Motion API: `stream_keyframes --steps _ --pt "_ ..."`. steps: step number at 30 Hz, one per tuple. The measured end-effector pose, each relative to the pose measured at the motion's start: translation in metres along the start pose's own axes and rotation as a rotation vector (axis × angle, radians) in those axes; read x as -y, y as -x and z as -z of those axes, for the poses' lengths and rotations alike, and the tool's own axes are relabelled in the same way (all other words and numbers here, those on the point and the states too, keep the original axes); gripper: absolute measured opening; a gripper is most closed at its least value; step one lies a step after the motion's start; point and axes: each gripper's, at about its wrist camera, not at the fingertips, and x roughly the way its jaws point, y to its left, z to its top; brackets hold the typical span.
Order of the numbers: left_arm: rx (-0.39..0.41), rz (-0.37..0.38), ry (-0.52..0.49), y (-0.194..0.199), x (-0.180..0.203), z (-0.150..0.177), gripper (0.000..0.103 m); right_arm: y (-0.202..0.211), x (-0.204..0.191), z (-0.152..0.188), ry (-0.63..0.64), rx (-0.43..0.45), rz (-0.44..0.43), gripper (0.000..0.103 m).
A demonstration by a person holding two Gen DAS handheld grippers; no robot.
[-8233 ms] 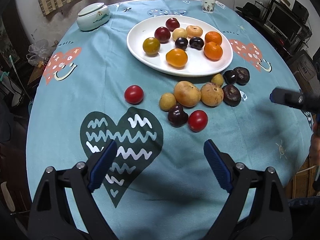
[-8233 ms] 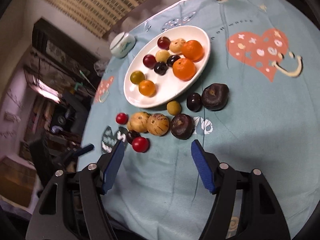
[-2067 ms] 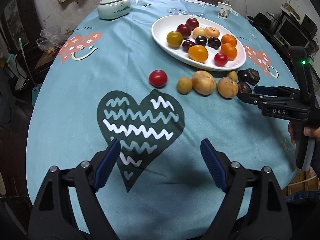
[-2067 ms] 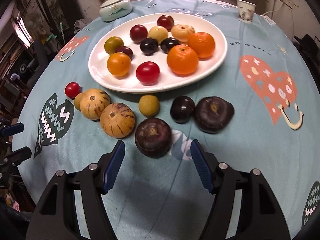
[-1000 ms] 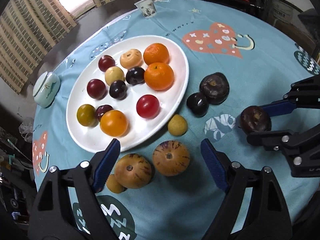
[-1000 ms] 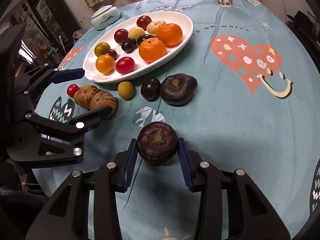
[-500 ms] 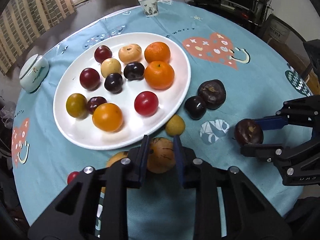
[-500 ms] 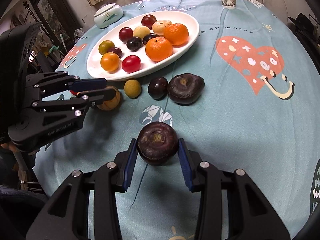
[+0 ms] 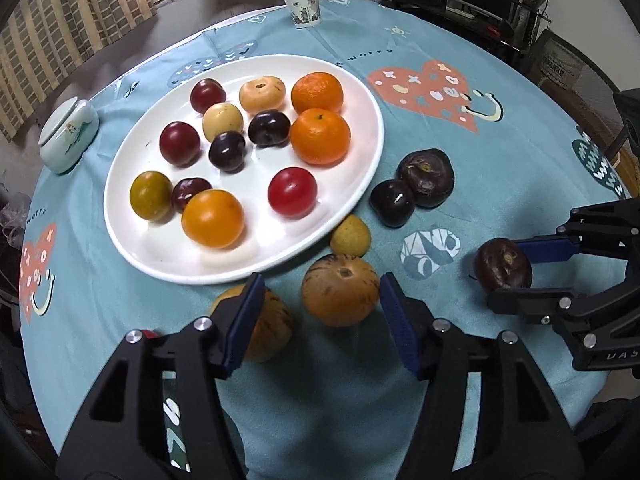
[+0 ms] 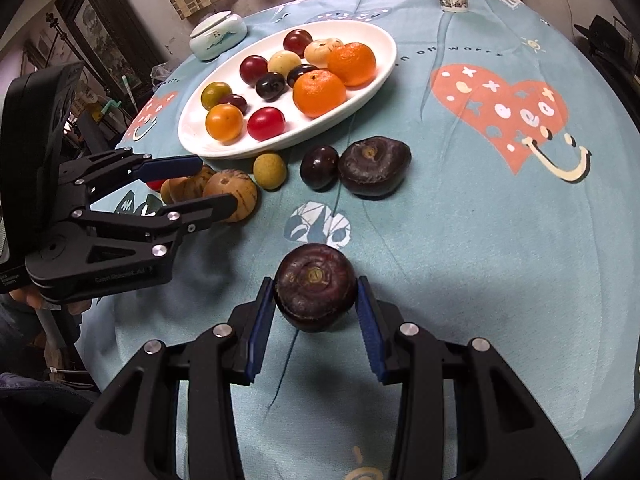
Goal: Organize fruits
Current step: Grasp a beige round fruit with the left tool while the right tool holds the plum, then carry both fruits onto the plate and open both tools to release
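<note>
A white plate (image 9: 372, 148) (image 10: 384, 68) holds several fruits: oranges, plums, a red tomato. My right gripper (image 10: 316, 312) is shut on a dark purple fruit (image 10: 315, 286), also seen in the left wrist view (image 9: 503, 270). My left gripper (image 9: 320, 308) is open around a striped tan melon (image 9: 340, 292), which rests on the cloth; it also shows in the right wrist view (image 10: 234, 194). A second striped melon (image 9: 264, 328) lies partly behind the left finger. A small yellow fruit (image 9: 350, 237), a dark plum (image 9: 392, 203) and a dark purple fruit (image 9: 427, 178) lie beside the plate.
A blue patterned cloth (image 9: 500, 168) covers the round table. A lidded ceramic jar (image 9: 68, 136) stands left of the plate and a paper cup (image 9: 303, 8) at the far edge. A red tomato (image 10: 154, 184) peeks behind the left gripper.
My left gripper has opened from around the striped melon, which now sits on the cloth between its fingers. My right gripper keeps its hold on the dark fruit.
</note>
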Motion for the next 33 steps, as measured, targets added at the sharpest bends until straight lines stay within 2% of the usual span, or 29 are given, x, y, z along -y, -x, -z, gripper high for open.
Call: stream_keyframes --steps 4,5,6,7,12,15,19,23,25,30,33 --pt "-0.007 -0.031 -0.036 -0.006 0.012 -0.003 0.06 0.001 0.004 0.0 -0.009 0.0 -0.002 0.041" --pt "-0.02 -0.033 -0.034 -0.009 0.012 -0.003 0.057 0.001 0.005 0.0 -0.009 0.0 -0.003 0.041" --pt "-0.035 -0.028 -0.025 -0.013 0.012 -0.003 0.047 0.001 0.005 0.001 -0.009 0.0 -0.003 0.041" --pt "-0.041 -0.022 -0.016 -0.015 0.012 -0.003 0.042 0.001 0.006 0.001 -0.008 -0.002 -0.002 0.041" --pt "-0.029 -0.039 0.005 -0.01 0.01 0.0 0.041 0.003 0.007 0.0 -0.002 0.0 -0.003 0.041" --pt "-0.004 -0.005 0.033 0.01 0.005 0.003 0.041 0.004 0.008 -0.002 -0.004 0.004 -0.007 0.041" --pt "0.071 0.048 0.078 0.045 -0.008 -0.006 0.041 0.008 0.007 -0.008 0.008 0.008 -0.013 0.041" --pt "0.149 0.047 0.184 0.065 -0.039 -0.036 0.041 0.017 -0.003 -0.04 0.065 0.052 -0.028 0.041" --pt "0.172 0.019 0.229 0.066 -0.055 -0.051 0.041 0.025 -0.011 -0.068 0.101 0.101 -0.043 0.041" --pt "0.123 -0.08 0.26 0.04 -0.081 -0.083 0.042 0.027 -0.027 -0.137 0.164 0.184 -0.076 0.041" --pt "0.081 -0.123 0.262 0.022 -0.091 -0.089 0.043 0.008 -0.03 -0.165 0.192 0.163 -0.071 0.042"
